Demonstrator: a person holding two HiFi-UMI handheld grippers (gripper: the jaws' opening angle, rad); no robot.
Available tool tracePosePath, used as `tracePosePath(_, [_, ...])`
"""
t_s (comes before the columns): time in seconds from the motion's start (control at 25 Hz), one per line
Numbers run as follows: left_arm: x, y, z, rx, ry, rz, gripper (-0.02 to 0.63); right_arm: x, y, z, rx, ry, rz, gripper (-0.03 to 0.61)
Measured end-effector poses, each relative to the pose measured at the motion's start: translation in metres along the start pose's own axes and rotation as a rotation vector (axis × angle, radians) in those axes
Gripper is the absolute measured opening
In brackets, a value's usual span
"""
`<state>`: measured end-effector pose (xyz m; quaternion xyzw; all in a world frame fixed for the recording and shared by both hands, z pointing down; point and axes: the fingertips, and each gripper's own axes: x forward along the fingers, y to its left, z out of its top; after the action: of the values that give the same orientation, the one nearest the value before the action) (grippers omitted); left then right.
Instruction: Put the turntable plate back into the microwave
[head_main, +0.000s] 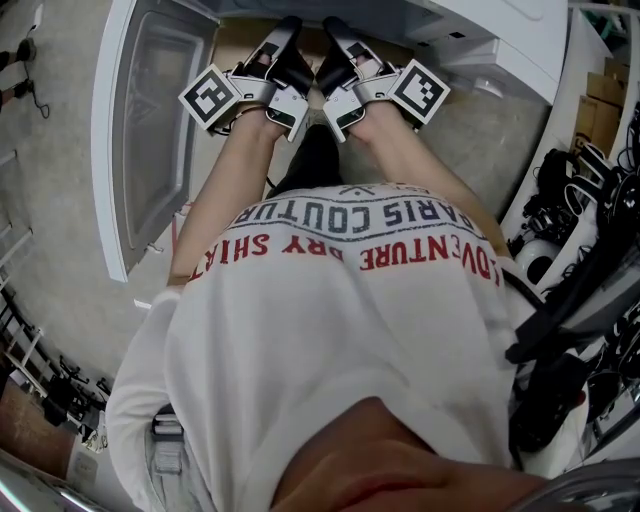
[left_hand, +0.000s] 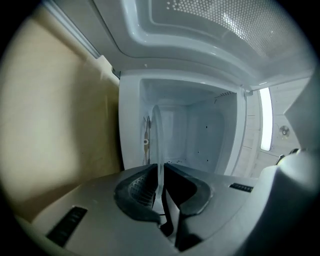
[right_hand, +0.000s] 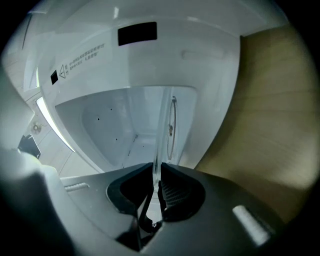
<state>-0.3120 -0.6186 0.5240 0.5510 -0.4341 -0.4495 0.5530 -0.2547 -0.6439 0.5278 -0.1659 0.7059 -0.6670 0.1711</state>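
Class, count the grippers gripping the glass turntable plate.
2: the left gripper and the right gripper, each shut on the turntable plate, side by side at the open microwave.

Clear glass turntable plate (left_hand: 158, 142), seen edge-on, held at the mouth of the open white microwave (left_hand: 212, 132)

Left tool (head_main: 284, 42) and right tool (head_main: 338, 42) side by side ahead of person, tips at microwave (head_main: 505, 40) opening. Open door (head_main: 150, 140) left of both tools. Plate (left_hand: 159, 145) gripped at rim between jaws of each tool, one per side. Cavity (left_hand: 200, 135) behind plate. Cables (head_main: 590, 230) right of person.
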Motion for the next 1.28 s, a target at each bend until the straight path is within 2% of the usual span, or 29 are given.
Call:
tracePosePath(0.2, [0.010, -0.001, 0.005, -0.002, -0.003, 0.015, 0.034, 0.005, 0.000, 0.009, 0.011, -0.016, -0.014, 0.043])
tracePosePath(0.4, [0.020, -0.003, 0.017, -0.005, -0.028, 0.008, 0.034, 0.016, 0.010, 0.012, 0.022, -0.008, 0.006, 0.043])
tracePosePath(0.8, [0.019, 0.011, 0.020, -0.006, -0.057, 0.061, 0.031, 0.007, -0.003, 0.002, 0.018, 0.051, -0.109, 0.044])
tracePosePath(1.08, [0.017, 0.008, 0.027, 0.114, -0.081, 0.169, 0.031, 0.007, -0.006, 0.003, -0.004, 0.052, -0.132, 0.025])
tracePosePath(1.28, [0.018, 0.010, 0.026, 0.188, -0.043, 0.223, 0.031, 0.009, -0.009, 0.003, 0.031, 0.046, -0.103, 0.025])
